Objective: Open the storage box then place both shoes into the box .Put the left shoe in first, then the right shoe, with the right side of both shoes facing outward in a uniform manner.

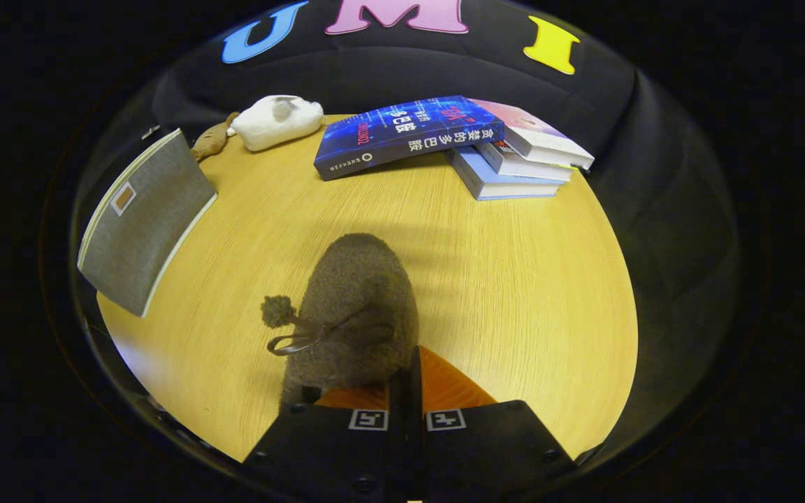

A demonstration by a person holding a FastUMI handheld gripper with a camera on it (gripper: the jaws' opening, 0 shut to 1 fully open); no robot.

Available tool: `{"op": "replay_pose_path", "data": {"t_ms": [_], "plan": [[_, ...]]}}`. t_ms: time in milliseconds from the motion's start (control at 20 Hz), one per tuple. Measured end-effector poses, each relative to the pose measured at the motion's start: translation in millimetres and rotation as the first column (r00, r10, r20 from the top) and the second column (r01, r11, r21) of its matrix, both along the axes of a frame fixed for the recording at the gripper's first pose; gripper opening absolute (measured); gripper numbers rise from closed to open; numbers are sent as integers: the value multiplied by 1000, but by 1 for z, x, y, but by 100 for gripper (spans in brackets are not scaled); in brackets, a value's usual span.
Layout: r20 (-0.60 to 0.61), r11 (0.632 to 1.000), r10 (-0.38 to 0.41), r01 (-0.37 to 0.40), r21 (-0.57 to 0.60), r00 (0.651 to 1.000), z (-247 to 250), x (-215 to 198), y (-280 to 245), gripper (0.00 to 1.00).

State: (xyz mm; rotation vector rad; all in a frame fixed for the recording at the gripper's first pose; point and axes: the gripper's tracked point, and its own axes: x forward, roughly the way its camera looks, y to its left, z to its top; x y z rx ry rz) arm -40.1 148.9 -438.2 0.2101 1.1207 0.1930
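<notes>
Wood-grain table top (514, 279), pale yellow, lies bare across its middle and its right side, all the way to the right rim; that is the widest free stretch. Along the far edge lies a stack of books (514, 157), with a blue book (402, 136) leaning across the top of it. Left of the books, near the far left corner, rests a white plush toy (278, 120), and a brown plush toy (212, 140) lies just beside it. At the left edge stands a grey fabric storage box (142, 220), folded flat or shut, tilted, its lid not raised; nothing can be seen inside it.

The gripper (408, 381) has its fingers drawn close together, with only a thin gap between them. A brown fuzzy shoe (360, 307) with a pom-pom and a small bow sits right at the fingertips, its toe pointing away over the table. The fingers seem to pinch the shoe's near rim, though the contact itself is hidden behind them. The shoe is well apart from the box, with bare table between
</notes>
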Motion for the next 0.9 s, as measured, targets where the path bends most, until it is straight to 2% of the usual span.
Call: {"op": "replay_pose_path", "data": {"t_ms": [100,450,900], "plan": [[7,998,-42,42,47,999,17,3,2,5],[101,990,-89,77,122,991,110,25,16,5],[269,966,-118,48,254,956,270,81,109,5]]}}
